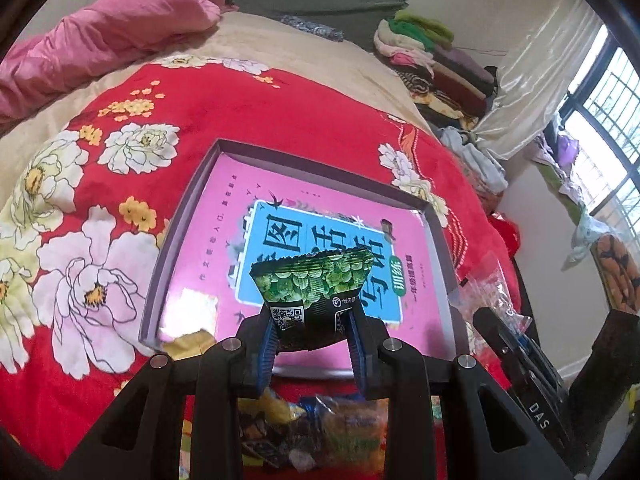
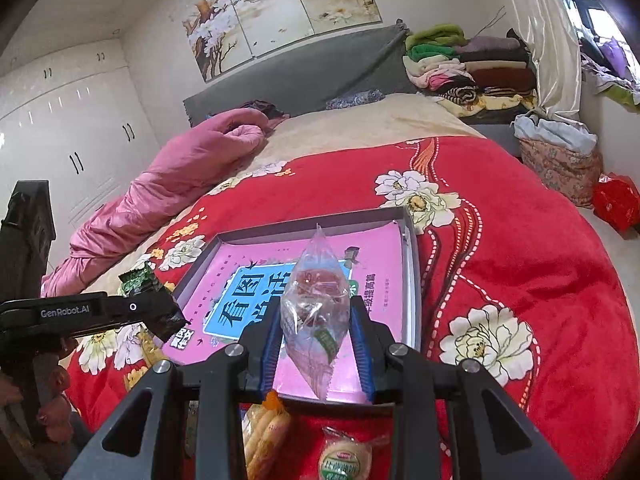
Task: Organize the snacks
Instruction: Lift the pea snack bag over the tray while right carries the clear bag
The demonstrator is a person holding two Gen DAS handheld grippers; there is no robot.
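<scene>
A shallow grey box [image 1: 224, 146] with a pink printed bottom lies on the red flowered bedspread. My left gripper [image 1: 314, 338] is shut on a green-and-black snack packet [image 1: 316, 284], held over the near part of the box. In the right wrist view, my right gripper [image 2: 318, 338] is shut on a clear plastic packet with a reddish snack [image 2: 316, 304], also held over the box [image 2: 412, 240]. The left gripper [image 2: 160, 312] shows at the left there, its green packet [image 2: 138, 280] just outside the box's left edge.
Loose snacks lie on the bedspread [image 2: 520, 240] near me: yellow packets [image 2: 264, 432], a round wrapped cake [image 2: 344, 460], and a mixed heap [image 1: 320, 428]. A pink quilt [image 2: 160, 192] lies far left. Folded clothes [image 2: 468, 64] are stacked at the headboard. A clear bag [image 1: 492, 292] sits right of the box.
</scene>
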